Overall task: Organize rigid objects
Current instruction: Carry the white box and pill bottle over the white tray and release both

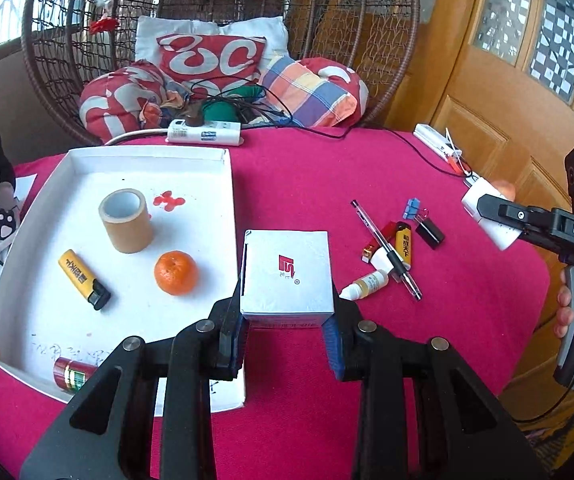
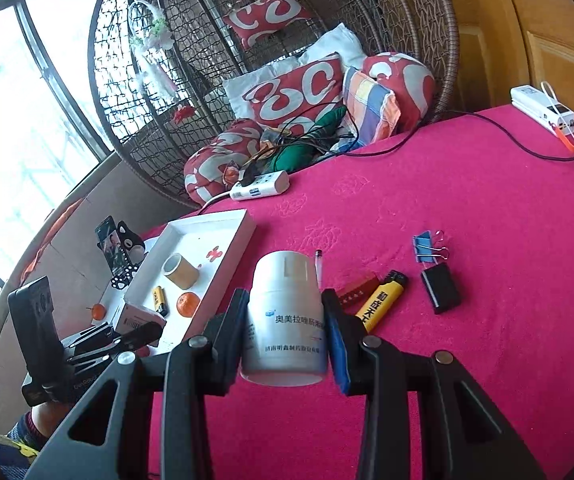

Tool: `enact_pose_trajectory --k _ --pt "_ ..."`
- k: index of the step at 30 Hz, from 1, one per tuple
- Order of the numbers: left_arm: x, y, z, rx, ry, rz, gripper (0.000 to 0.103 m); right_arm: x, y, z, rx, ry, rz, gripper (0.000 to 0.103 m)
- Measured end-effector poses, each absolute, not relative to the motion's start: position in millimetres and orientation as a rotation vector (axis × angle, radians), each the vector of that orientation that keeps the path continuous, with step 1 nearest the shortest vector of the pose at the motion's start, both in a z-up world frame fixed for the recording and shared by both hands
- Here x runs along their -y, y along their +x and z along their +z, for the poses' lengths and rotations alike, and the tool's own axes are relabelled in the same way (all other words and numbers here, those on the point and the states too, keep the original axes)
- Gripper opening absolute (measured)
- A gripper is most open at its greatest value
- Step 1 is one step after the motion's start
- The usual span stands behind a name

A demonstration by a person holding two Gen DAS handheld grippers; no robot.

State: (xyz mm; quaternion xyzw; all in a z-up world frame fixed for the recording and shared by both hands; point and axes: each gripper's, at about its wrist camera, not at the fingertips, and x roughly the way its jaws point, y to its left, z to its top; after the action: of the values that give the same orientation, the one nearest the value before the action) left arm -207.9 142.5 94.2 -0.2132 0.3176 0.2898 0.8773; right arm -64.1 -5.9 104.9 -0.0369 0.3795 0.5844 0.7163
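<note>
A white box (image 1: pixel 287 276) sits clamped between the pads of the left gripper (image 1: pixel 287 324), lifted clear of the pink counter (image 1: pixel 367 184), likely bound for the white tray (image 1: pixel 223 168) just to its left, where a tape roll (image 1: pixel 127 220), lighter (image 1: pixel 83 280) and orange (image 1: pixel 175 273) already lie. The right gripper (image 2: pixel 285 334) pinches a white bottle (image 2: pixel 285 320) the same way. Both grippers angle downward, each held aloft; pens and clips remain ahead of them.
</note>
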Motion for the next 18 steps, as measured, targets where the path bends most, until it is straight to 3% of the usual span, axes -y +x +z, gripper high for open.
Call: enact_pose_trajectory --k 18 --pt "-154.0 -257.6 122.0 -0.545 -0.438 0.708 0.031 -23.3 -98.3 144.2 -0.707 -0.13 1.426 0.036"
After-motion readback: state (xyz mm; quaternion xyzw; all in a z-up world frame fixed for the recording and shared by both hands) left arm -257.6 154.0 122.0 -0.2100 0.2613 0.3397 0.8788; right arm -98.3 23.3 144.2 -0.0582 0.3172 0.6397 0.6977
